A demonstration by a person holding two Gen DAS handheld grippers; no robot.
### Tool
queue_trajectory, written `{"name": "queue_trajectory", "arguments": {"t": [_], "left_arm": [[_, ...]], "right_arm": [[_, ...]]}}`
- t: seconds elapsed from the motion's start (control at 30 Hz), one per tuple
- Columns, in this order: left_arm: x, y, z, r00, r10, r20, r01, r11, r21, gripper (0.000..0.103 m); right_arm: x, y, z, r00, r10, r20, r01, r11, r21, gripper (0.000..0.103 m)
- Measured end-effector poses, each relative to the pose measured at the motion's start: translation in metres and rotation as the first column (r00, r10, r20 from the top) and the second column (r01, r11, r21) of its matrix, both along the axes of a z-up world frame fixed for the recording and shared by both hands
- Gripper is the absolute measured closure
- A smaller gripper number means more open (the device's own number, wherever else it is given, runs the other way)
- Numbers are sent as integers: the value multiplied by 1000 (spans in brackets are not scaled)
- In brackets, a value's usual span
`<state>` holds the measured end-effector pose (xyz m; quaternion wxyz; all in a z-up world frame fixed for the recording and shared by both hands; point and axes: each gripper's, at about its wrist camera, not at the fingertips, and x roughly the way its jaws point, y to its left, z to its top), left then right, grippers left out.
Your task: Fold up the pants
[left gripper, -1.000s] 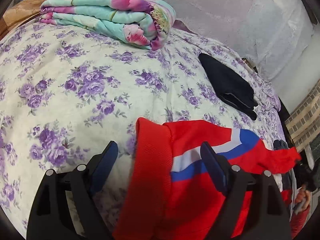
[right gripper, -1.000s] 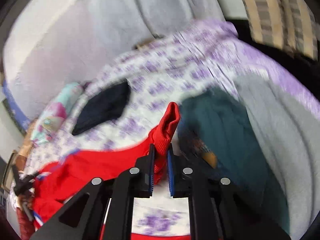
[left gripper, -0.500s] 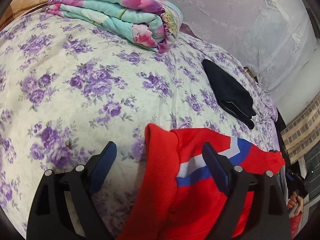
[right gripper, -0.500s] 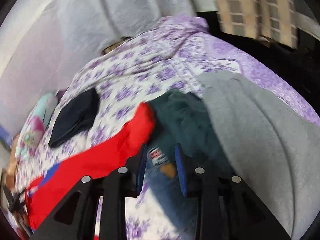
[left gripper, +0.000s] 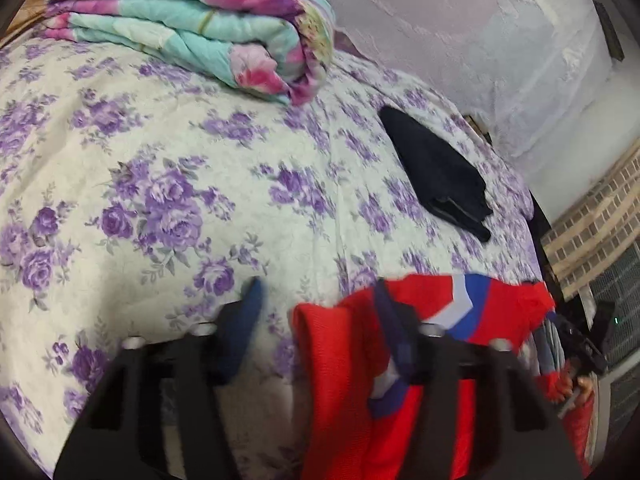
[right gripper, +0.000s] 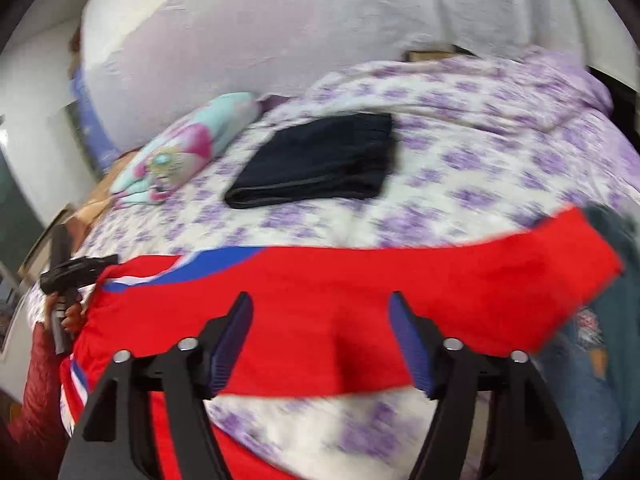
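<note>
Red pants with a blue and white stripe lie on the floral bedspread. In the left wrist view their ribbed waistband sits between the fingers of my left gripper, which is open with nothing pinched. In the right wrist view the pants stretch flat across the bed, the leg end at the right. My right gripper is open and empty just above their near edge. The left gripper also shows in the right wrist view at the waistband end.
A folded black garment lies further back on the bed. A folded floral quilt sits at the head end. A dark green and denim pile lies right of the pants. A grey wall is behind the bed.
My right gripper let go of the red leg end, opened wide and swung left over the pants, now lying flat. My left gripper's fingers have narrowed around the waistband.
</note>
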<state>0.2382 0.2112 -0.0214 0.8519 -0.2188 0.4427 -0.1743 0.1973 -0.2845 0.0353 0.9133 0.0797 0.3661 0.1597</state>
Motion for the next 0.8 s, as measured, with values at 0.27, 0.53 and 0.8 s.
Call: {"name": "queue_trajectory", "arguments": {"t": [0.27, 0.53, 0.8], "left_arm": [[-14, -16, 6, 989, -145, 11, 144, 988, 64, 53], [-9, -10, 4, 990, -126, 60, 125, 992, 14, 83], [-11, -10, 10, 985, -133, 111, 131, 991, 20, 92]], "right_arm": [[37, 74, 10, 965, 256, 53, -237, 944, -228, 21], [92, 109, -29, 901, 429, -66, -421, 825, -378, 29], [113, 112, -65, 868, 470, -159, -497, 823, -276, 91]]}}
